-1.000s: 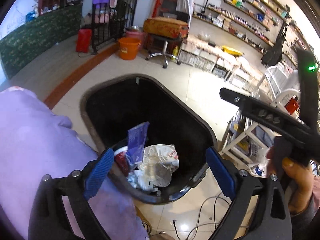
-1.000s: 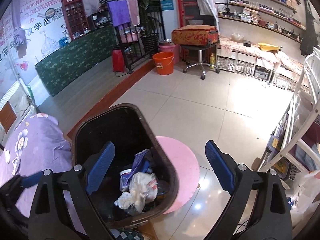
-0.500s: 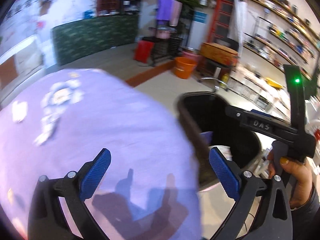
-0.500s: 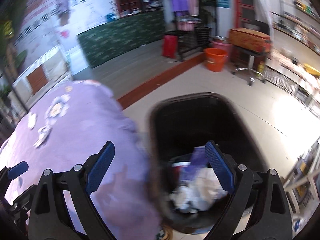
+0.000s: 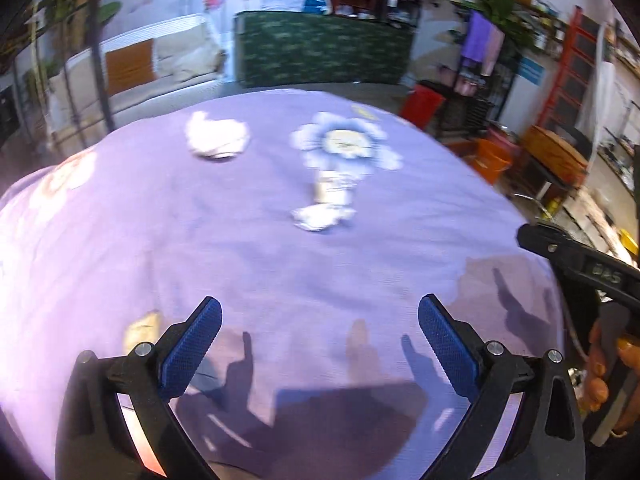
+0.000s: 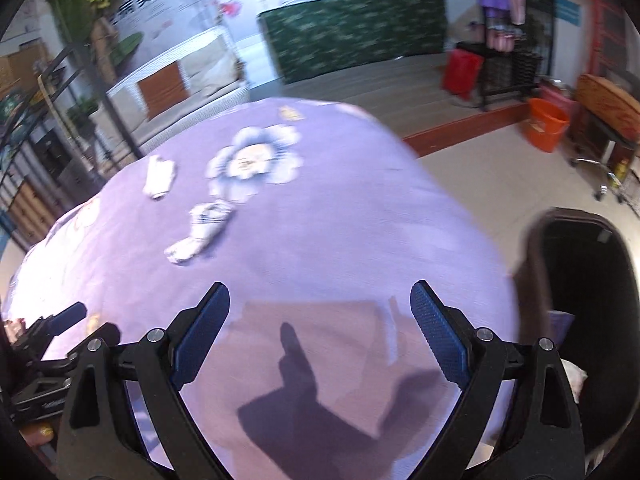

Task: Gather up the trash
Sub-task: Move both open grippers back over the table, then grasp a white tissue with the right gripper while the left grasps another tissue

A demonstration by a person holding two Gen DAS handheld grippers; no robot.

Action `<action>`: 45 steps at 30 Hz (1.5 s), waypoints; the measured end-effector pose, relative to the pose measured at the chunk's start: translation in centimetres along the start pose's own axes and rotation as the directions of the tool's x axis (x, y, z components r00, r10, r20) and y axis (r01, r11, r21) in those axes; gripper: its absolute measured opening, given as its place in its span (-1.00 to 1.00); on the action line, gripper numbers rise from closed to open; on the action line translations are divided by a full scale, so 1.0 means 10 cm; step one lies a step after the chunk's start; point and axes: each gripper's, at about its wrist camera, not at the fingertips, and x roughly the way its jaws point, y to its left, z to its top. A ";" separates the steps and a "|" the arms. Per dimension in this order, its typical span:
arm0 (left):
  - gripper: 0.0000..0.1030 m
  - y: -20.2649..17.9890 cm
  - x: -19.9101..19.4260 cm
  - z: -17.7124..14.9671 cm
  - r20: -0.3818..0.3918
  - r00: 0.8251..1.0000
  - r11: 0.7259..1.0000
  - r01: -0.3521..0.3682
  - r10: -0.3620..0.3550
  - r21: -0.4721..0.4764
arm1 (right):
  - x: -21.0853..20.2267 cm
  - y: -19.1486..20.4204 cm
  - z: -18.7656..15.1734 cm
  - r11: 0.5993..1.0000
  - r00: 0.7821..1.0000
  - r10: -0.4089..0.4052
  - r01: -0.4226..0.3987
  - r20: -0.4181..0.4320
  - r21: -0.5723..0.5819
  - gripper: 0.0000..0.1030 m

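Note:
Both grippers hang over a round table with a purple flowered cloth (image 5: 240,248). My left gripper (image 5: 320,332) is open and empty. My right gripper (image 6: 320,320) is open and empty. Crumpled white paper (image 5: 218,140) lies at the far side, shown also in the right wrist view (image 6: 159,176). A second crumpled wad (image 5: 324,214) lies below the printed flower, also in the right wrist view (image 6: 200,232). A small yellowish scrap (image 5: 140,330) lies near my left fingers. The black trash bin (image 6: 584,280) stands on the floor right of the table.
The right gripper's body and the hand holding it (image 5: 600,320) show at the right of the left wrist view. Beyond the table are a green counter (image 5: 320,52), an orange bucket (image 6: 546,128), a stool with a suitcase (image 6: 608,104) and shelving.
Both grippers have swung left from above the trash bin to over the purple table. The bin with its trash has left the left wrist view. Both stay open.

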 end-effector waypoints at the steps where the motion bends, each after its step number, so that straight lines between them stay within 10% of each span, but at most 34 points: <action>1: 0.88 0.12 0.01 0.00 -0.003 1.000 1.000 -0.020 0.020 -0.013 | 0.06 0.09 0.04 1.000 1.000 0.013 -0.013 -0.010 -0.009 0.76; 9: 0.88 0.82 0.13 0.17 -0.010 0.995 0.986 -0.101 0.100 -0.131 | 0.75 0.90 0.42 0.989 0.989 0.075 -0.090 -0.125 -0.120 0.72; 19: 0.88 1.13 0.44 0.44 -0.033 0.995 0.975 -0.099 0.095 -0.197 | 1.50 1.19 0.50 0.984 0.961 0.056 -0.099 -0.272 -0.146 -0.28; 34: 0.82 0.93 1.11 1.13 -0.018 0.997 0.988 -0.076 0.074 -0.134 | 0.60 0.88 0.49 0.978 0.986 0.115 -0.133 -0.117 -0.159 -0.50; 41: 0.29 0.83 1.57 1.36 -0.052 0.989 0.986 -0.141 0.136 -0.091 | 0.27 0.56 0.35 0.988 0.994 0.077 -0.087 -0.083 -0.128 -0.50; 45: -0.51 0.87 1.43 1.33 -0.022 0.993 0.983 -0.118 0.116 -0.142 | 0.23 0.45 0.29 0.992 0.996 0.059 -0.066 -0.067 -0.103 -0.50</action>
